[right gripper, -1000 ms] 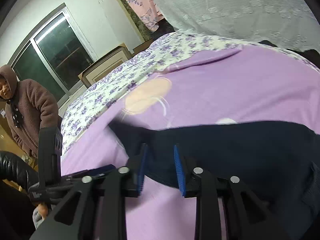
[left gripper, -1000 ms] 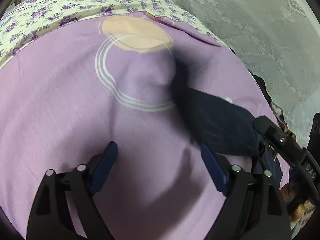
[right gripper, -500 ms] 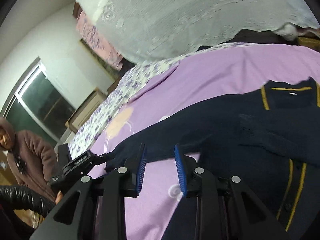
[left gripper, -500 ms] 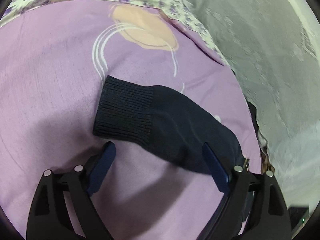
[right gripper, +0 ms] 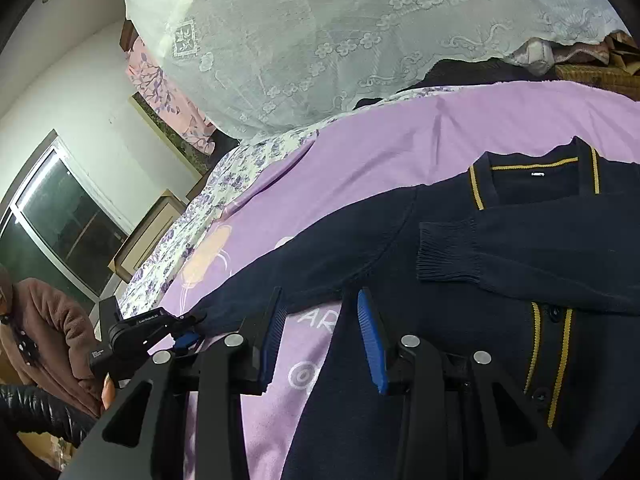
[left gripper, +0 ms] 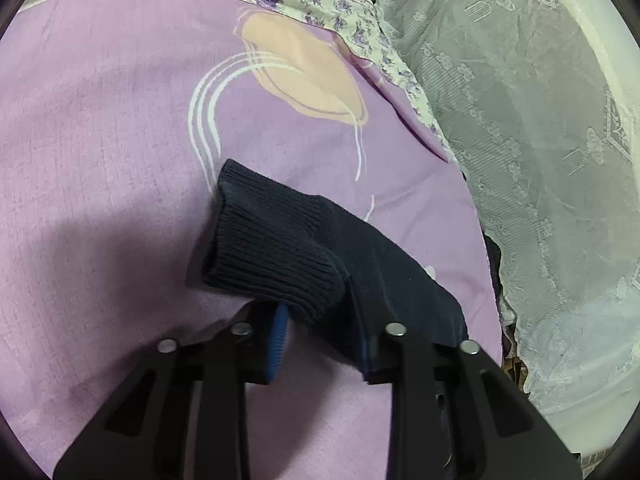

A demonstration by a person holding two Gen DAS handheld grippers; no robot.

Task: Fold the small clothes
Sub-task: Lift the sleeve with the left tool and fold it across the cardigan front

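Left wrist view: showed left gripper [left gripper: 320,332] pinching ribbed cuff [left gripper: 272,264] of navy cardigan [right gripper: 460,288], sleeve [left gripper: 384,276] trailing right across purple bedsheet [left gripper: 100,152]. Possibly lifted slightly off sheet, though hard to tell from this angle. Right wrist view: showed right gripper [right gripper: 324,336] spread, holding nothing, poised just above cardigan's underarm edge. Cardigan lay flat on bedsheet, other sleeve [right gripper: 520,256] folded across chest, yellow trim along collar. Lace cover [right gripper: 360,40] draped behind.
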